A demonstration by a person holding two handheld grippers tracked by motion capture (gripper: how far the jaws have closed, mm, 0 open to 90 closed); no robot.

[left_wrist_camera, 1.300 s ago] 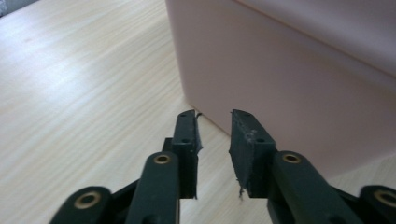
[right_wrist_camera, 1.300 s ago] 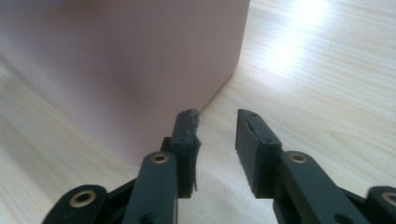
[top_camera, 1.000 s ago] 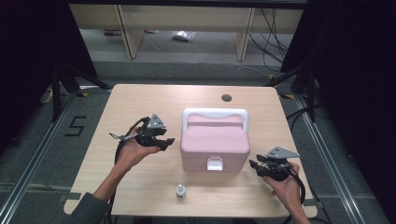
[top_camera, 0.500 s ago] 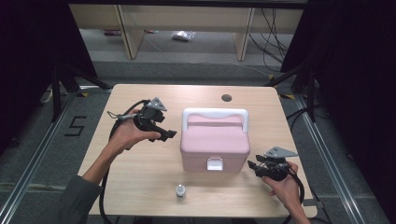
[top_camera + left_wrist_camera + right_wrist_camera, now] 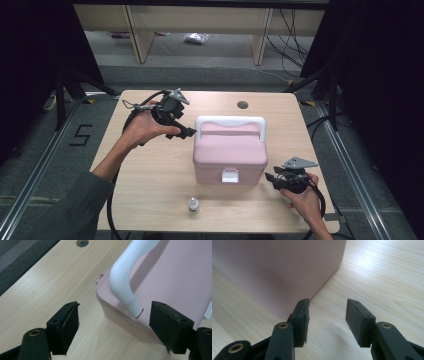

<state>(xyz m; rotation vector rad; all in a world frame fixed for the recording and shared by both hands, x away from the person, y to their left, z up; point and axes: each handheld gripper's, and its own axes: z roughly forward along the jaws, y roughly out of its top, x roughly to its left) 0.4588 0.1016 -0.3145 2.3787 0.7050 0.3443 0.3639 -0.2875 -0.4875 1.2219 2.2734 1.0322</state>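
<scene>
A pink box (image 5: pixel 230 152) with a white handle (image 5: pixel 230 121) and a white front latch (image 5: pixel 229 175) stands in the middle of the table. My left gripper (image 5: pixel 184 131) hovers at the box's back left corner, jaws open wide. In the left gripper view the handle's end (image 5: pixel 126 293) and the box's corner (image 5: pixel 170 285) lie between the jaws (image 5: pixel 113 326). My right gripper (image 5: pixel 271 179) rests low at the box's front right corner, open and holding nothing. In the right gripper view the box's pink wall (image 5: pixel 277 272) stands just ahead of the jaws (image 5: pixel 327 315).
A small white bottle (image 5: pixel 193 204) stands near the table's front edge, left of centre. A round hole (image 5: pixel 242 105) marks the wooden tabletop (image 5: pixel 150 175) at the back. Shelving (image 5: pixel 200 35) lies beyond the table's far edge. Cables trail from both grippers.
My left gripper has risen and moved toward the back of the table, then in toward the box's handle. The right gripper has stayed put.
</scene>
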